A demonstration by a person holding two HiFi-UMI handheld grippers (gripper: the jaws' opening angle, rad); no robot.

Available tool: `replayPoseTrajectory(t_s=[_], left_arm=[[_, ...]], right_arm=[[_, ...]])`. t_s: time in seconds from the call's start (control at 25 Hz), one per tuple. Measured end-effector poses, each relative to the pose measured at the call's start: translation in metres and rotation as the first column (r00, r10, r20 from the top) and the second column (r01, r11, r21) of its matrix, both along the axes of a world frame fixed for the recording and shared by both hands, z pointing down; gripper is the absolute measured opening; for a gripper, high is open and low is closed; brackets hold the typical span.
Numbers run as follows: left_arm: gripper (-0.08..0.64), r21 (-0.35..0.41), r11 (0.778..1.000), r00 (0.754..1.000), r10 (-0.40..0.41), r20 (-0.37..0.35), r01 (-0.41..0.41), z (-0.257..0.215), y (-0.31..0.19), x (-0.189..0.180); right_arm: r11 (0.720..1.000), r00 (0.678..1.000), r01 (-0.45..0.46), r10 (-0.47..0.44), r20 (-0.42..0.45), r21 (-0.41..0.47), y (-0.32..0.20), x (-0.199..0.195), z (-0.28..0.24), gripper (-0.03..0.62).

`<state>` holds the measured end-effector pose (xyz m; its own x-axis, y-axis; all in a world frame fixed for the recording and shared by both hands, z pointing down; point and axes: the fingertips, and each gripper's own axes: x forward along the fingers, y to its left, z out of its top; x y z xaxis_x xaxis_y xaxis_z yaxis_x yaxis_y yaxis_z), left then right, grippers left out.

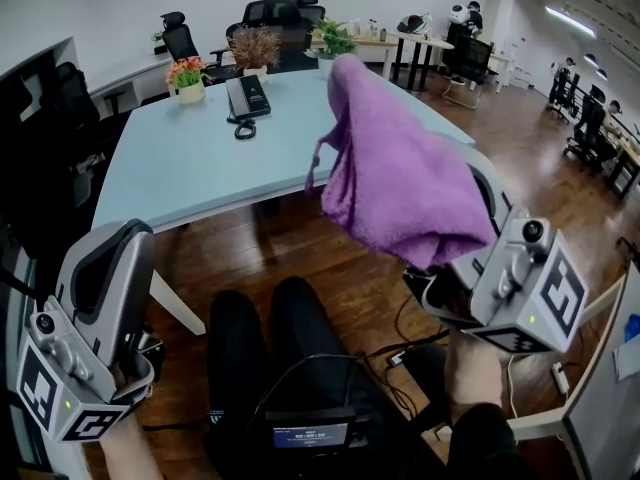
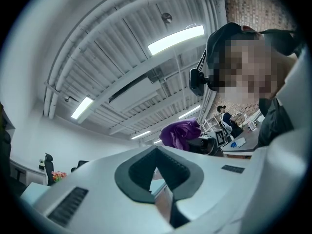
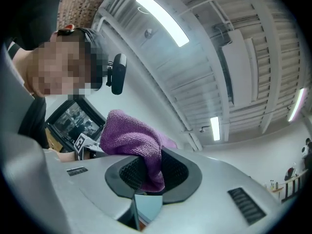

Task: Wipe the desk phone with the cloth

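Two grippers are held well short of the desk phone, which sits toward the far end of the pale blue surface, just beside a potted flower. The right gripper points upward, its fingers clamped on a purple cloth that drapes over them, apparently carried high and ready for wiping. The left gripper, likewise well apart from the phone, has its fingers pressed together on nothing and looks idle. Only the head view shows the phone and how far both grippers are from it. Only the right gripper view shows the fold of cloth pinched between the pads, which the drape hides from above.
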<state>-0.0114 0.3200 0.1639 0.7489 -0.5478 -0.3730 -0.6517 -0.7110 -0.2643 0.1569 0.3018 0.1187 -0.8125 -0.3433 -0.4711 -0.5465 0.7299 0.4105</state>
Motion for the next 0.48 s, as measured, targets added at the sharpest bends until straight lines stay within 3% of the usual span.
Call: replayPoseTrajectory(t_s=[0.2, 0.36, 0.48], left_arm=[[0.014, 0.001, 1.0, 1.0, 0.003, -0.003, -0.003, -0.0003, -0.0006, -0.0017], [0.014, 0.008, 1.0, 1.0, 0.001, -0.007, -0.001, 0.0, 0.0016, -0.0013], [0.014, 0.011, 1.0, 1.0, 0.001, -0.01, -0.001, -0.0022, 0.0036, -0.0009]], right_arm=[[0.999, 0.999, 0.016, -0.015, 0.036, -0.031, 0.002, -0.0063, -0.0068, 0.049], [1.0, 1.0, 0.007, -0.007, 0.01, 0.014, 0.004, -0.0009, -0.0022, 0.049], [0.999, 0.999, 0.026, -0.025, 0.04, -0.021, 0.0069, -0.0052, -0.0083, 0.049]])
